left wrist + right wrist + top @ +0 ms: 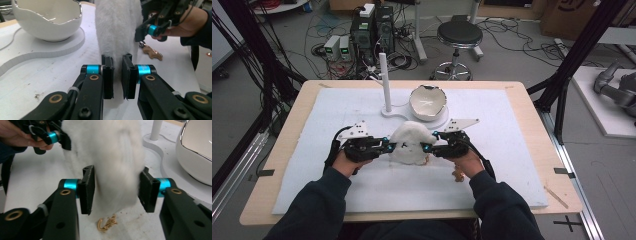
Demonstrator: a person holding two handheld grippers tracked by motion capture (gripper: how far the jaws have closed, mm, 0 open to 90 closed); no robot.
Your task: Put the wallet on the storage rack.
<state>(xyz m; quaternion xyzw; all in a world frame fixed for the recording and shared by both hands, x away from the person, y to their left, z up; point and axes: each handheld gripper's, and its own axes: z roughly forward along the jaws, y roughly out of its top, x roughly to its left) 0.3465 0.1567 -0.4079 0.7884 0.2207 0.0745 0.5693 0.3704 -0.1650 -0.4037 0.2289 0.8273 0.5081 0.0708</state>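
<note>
High view: fluffy white pouch [411, 143] sits on the surface [512, 150] right between both grippers
Left gripper [117, 72]: jaws narrow, pinched on a thin bit of the pouch's fur; that's the left gripper view
Right gripper [116, 188]: about half wide; the pouch fills the gap between the jaws; can't tell if the pads actually press
Gold clasp [106, 223]: just under the right gripper's jaws
White bowl [428, 102]: beyond both grippers

Both forearms come in low and level, either side of the white fluffy thing [411, 143]. Left gripper [388, 145] at its left edge, jaws pinched tight on a fold of fur. Right gripper [428, 146] at its right edge, jaws half apart, fur bulging between them.
</note>
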